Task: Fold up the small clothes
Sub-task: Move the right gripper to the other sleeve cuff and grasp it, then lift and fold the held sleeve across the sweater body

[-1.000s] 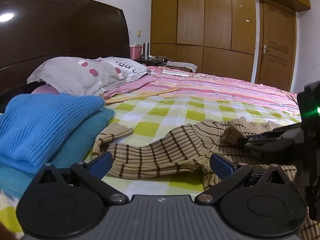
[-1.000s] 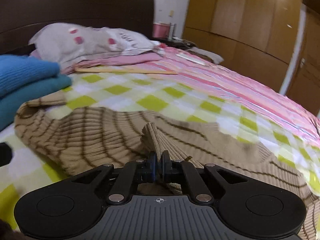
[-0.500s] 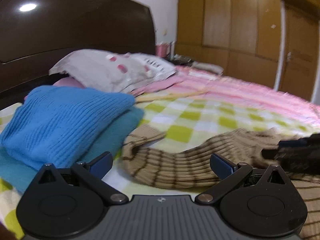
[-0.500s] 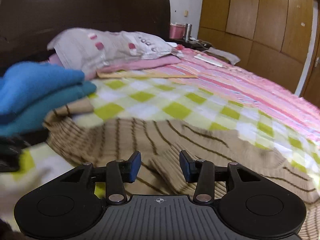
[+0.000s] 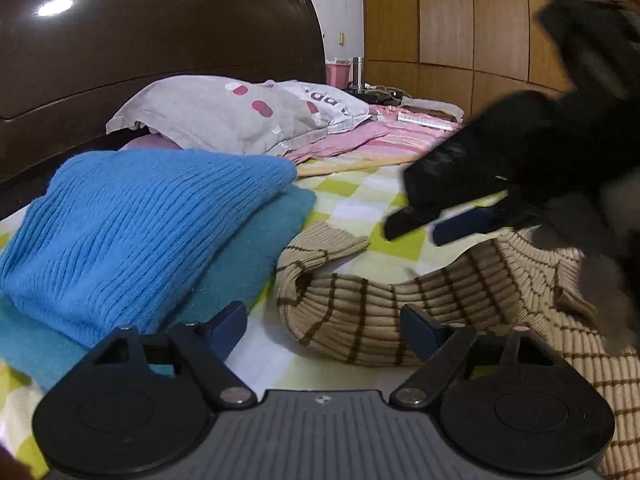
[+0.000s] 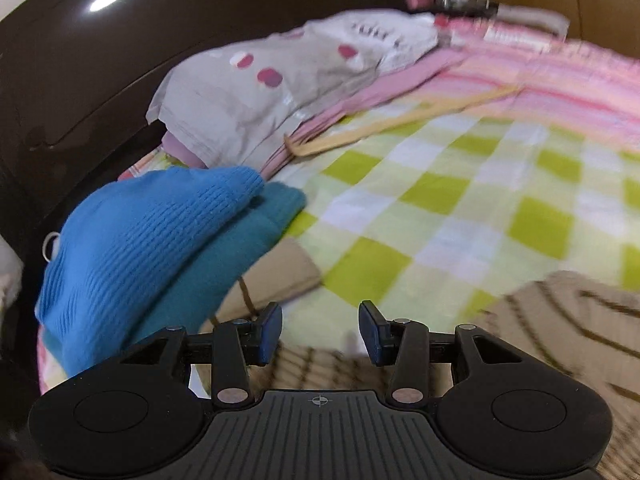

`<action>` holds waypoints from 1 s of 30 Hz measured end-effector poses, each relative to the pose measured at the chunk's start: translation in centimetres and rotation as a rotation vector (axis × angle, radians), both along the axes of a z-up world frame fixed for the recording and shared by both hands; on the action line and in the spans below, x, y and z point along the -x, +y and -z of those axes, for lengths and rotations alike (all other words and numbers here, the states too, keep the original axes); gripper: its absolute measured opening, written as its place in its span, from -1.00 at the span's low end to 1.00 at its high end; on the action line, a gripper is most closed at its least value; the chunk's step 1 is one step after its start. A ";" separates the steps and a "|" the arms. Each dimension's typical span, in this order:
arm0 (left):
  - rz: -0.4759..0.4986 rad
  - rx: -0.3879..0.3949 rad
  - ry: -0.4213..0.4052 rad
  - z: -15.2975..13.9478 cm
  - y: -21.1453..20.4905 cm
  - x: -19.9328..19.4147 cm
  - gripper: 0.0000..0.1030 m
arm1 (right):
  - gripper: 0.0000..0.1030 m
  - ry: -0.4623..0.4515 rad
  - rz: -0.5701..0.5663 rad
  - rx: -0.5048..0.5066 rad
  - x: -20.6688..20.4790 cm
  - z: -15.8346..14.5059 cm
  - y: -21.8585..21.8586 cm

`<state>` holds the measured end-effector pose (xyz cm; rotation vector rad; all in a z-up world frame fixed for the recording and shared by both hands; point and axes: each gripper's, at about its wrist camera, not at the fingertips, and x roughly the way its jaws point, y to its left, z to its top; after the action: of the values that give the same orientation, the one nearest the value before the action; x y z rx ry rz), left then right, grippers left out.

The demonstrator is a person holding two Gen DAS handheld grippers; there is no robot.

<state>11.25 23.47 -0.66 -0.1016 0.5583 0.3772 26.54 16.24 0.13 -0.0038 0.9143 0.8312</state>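
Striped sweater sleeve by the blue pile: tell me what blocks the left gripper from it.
Nothing visible does. The left gripper, jaws closing with nothing pinched yet, sits right in front of the striped sweater sleeve. The blue sweater pile lies beside it to the left, and the right gripper hangs above and beyond, not in between.

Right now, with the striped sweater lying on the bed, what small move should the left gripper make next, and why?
Probably ease the left gripper forward onto the striped sweater's sleeve. Its fingers are closing with nothing gripped yet, the sleeve lies bunched just ahead, and the right gripper holds nothing.
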 end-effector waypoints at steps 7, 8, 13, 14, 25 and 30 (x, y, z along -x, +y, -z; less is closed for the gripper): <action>0.000 -0.004 0.010 0.5 0.5 -0.1 0.67 | -0.14 0.212 0.036 -0.065 -3.4 3.2 2.7; 0.002 -0.011 0.010 0.5 0.4 0.0 0.67 | -0.07 0.237 0.040 -0.082 -3.6 3.5 2.8; 0.010 -0.023 0.015 0.7 0.4 0.1 0.67 | -0.02 0.335 0.054 -0.163 -3.9 4.3 3.1; 0.010 -0.026 0.015 0.8 0.3 0.1 0.67 | -0.02 0.337 0.057 -0.166 -3.9 4.3 3.3; 0.020 -0.014 -0.009 0.4 0.1 0.5 0.68 | -0.89 0.229 0.111 -0.179 -2.6 2.1 2.6; 0.047 -0.003 -0.037 0.0 -0.2 0.9 0.69 | -0.90 0.130 0.168 -0.235 -1.8 -2.6 -2.9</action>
<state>10.39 23.23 -0.63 -0.0920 0.5224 0.3298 28.34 13.35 2.76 0.3308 0.9198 0.7846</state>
